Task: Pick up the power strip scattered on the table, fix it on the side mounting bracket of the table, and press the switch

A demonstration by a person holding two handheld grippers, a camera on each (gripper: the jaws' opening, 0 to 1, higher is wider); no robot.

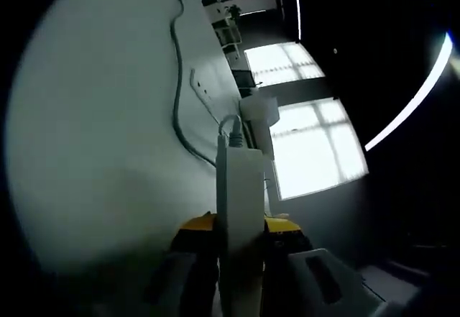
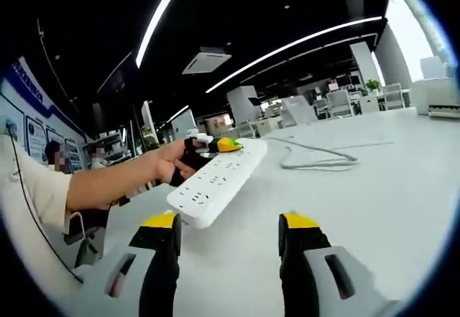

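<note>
Left gripper clamped on power strip; right gripper jaws apart, empty, just beside strip's near end

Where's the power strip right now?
The power strip is clamped in the left claw, lifted above the white table; in the right gripper view it hangs left of centre.

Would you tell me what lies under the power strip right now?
The power strip, clamped in the left gripper, hangs above bare white table. The tabletop directly beneath it is hidden.
</note>
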